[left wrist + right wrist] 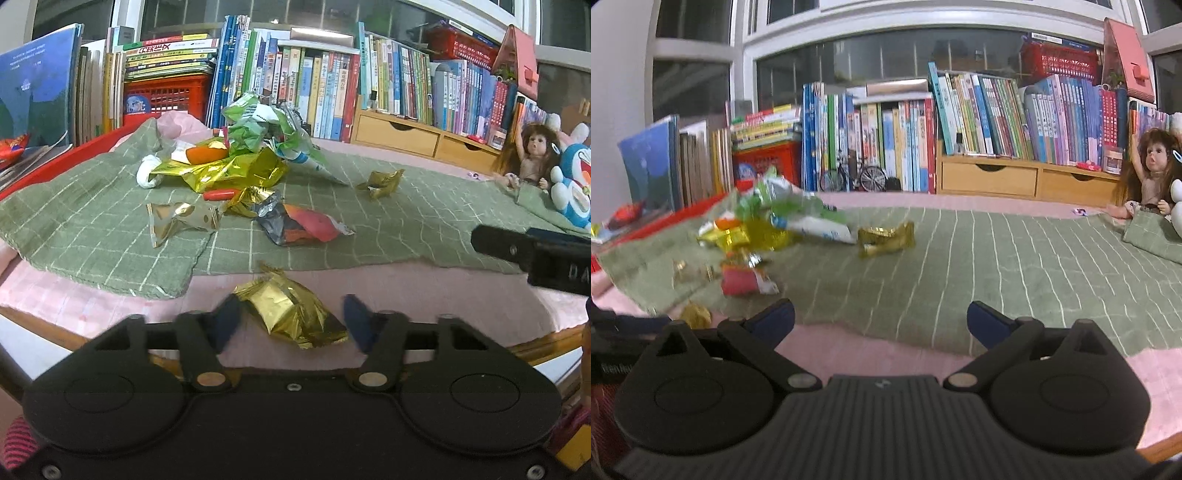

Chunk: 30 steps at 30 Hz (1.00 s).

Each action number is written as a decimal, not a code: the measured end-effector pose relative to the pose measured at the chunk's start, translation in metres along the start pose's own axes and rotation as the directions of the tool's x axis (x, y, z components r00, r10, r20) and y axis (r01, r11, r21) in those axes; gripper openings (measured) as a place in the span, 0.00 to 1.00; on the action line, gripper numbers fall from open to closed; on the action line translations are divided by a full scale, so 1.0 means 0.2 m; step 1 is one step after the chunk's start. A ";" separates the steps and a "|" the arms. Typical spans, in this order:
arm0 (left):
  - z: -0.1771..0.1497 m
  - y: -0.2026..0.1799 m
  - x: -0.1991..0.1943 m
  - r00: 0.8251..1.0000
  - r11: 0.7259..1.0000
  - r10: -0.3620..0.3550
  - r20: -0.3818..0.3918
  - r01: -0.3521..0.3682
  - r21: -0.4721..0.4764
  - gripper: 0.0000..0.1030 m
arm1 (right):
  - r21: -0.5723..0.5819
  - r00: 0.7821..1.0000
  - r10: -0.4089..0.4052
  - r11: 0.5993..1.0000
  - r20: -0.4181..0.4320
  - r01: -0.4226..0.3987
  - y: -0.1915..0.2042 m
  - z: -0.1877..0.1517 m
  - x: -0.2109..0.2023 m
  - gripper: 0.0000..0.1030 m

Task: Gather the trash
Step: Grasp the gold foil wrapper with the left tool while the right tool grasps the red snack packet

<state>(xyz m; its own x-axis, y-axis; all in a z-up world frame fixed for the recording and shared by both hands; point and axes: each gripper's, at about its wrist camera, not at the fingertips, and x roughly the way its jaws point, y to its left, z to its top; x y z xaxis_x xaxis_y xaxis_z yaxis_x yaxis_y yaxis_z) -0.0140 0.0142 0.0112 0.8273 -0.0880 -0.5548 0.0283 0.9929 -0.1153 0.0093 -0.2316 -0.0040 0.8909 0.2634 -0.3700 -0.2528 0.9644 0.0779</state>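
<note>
Crumpled gold foil wrapper [291, 312], shiny, creased, between left gripper [291, 321] fingers

Two grippers are seen. Beside the green checked cloth [369, 229], one gold foil wrapper [291, 314] is counted on the pink cover. On that cloth, one small gold wrapper [380, 181] is counted apart, and one heap of wrappers [236, 162] whose pieces cannot be counted. Two dolls are counted at its far corner.

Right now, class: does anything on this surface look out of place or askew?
Yes. Crumpled wrappers litter the green checked cloth, whose front edge lies rumpled and uneven. One gold wrapper sits off the cloth, between the left gripper jaws.
</note>
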 end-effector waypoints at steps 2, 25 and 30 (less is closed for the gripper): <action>-0.01 0.00 0.00 1.000 1.000 -0.001 -0.001 0.001 -0.007 0.36 | 0.002 1.000 0.022 1.000 0.000 -0.022 0.01 0.01 0.01 0.94; 0.16 0.31 -0.12 0.990 0.990 0.092 0.104 -0.081 -0.113 0.28 | -0.207 0.955 0.237 0.940 -0.178 -0.272 0.52 0.15 0.52 0.85; 0.16 0.32 -0.09 0.992 0.990 0.080 0.097 -0.068 -0.123 0.28 | -0.164 0.941 0.234 0.946 -0.243 -0.278 0.54 0.12 0.60 0.53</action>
<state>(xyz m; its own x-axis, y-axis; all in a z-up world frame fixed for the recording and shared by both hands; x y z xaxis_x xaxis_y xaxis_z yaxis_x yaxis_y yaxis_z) -0.0102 0.0822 0.0402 0.8775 0.0002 -0.4795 -0.0973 0.9793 -0.1777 0.0986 -0.0955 -0.0185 0.6874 0.4681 -0.5553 -0.5491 0.8354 0.0245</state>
